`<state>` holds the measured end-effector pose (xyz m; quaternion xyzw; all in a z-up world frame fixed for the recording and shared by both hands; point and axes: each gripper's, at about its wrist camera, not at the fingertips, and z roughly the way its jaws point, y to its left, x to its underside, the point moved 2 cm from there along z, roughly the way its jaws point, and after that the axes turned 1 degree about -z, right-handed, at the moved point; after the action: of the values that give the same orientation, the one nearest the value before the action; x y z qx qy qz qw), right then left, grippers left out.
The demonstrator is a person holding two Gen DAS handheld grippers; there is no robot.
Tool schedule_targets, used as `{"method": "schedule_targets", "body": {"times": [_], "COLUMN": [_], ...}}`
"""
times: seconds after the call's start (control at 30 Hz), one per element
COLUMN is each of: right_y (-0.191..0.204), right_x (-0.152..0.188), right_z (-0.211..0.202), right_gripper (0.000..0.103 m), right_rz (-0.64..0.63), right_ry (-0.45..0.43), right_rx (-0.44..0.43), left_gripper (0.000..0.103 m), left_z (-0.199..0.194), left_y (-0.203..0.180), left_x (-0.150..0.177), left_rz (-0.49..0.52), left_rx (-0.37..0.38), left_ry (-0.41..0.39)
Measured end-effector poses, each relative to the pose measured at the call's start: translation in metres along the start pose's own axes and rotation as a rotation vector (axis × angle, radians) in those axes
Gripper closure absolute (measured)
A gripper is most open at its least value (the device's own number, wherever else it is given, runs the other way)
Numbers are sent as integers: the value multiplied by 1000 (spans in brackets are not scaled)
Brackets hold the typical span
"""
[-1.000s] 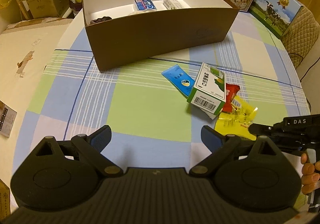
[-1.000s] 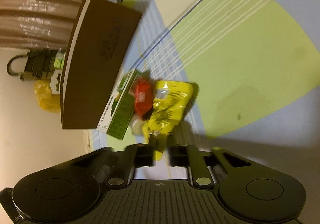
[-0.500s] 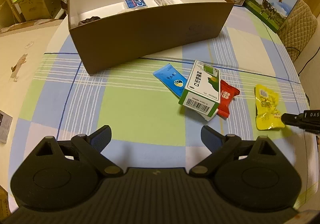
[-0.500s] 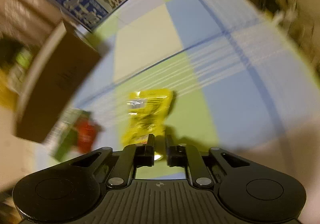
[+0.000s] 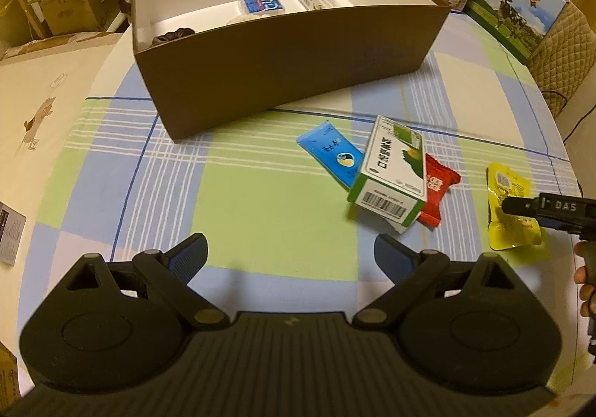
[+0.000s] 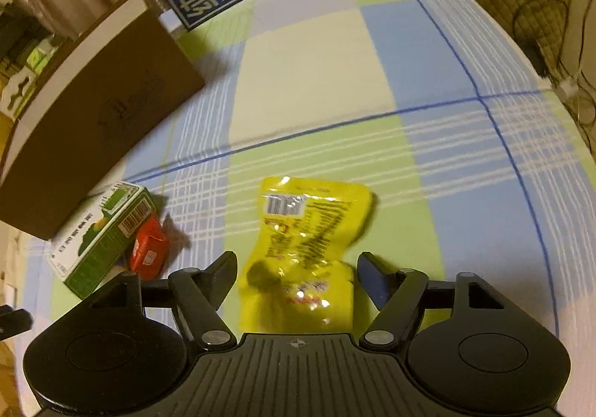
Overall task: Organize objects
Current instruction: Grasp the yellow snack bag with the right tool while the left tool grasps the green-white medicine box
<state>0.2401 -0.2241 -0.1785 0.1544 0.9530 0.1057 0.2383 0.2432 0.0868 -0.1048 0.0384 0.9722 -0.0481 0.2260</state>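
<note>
Released since a moment ago, the crinkled yellow snack pouch now lies flat on the checked desk between the right gripper's wide-spread fingers. From the left wrist, the left gripper hovers with fingers wide, short of the green-and-white carton leaning on a red wrapper, before the brown cardboard box.

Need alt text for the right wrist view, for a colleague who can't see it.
The open right gripper straddles a yellow snack pouch lying flat on the checked tablecloth. At left, a green-and-white carton lies against a red packet, with a brown box behind.
</note>
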Motion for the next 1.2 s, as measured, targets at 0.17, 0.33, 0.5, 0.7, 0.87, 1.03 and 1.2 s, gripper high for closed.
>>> {"method": "schedule_targets", "body": {"times": [0.17, 0.33, 0.5, 0.7, 0.87, 1.03, 1.2], "right_y": [18, 30, 20, 3, -9, -25, -40], "right_x": [-1, 11, 16, 15, 17, 15, 16], "right_z": [13, 19, 10, -2, -10, -20, -38], "right_gripper": [34, 40, 58, 61, 61, 60, 54], "right_rz": [-122, -251, -274, -242, -178, -93, -20], "right_ry": [-17, -39, -76, -68, -62, -57, -74], "right_rx": [92, 153, 115, 72, 63, 42, 13], "left_gripper": [9, 9, 9, 9, 9, 10, 18], "left_z": [3, 6, 11, 20, 36, 65, 86], "left_y": [4, 0, -12, -34, -58, -83, -96], "left_x": [-2, -7, -14, -33, -48, -59, -65], "left_rz": [-12, -3, 44, 129, 231, 344, 402], "left_rx": [-6, 1, 26, 74, 132, 126, 126], "left_ry": [4, 1, -9, -27, -4, 40, 74]}}
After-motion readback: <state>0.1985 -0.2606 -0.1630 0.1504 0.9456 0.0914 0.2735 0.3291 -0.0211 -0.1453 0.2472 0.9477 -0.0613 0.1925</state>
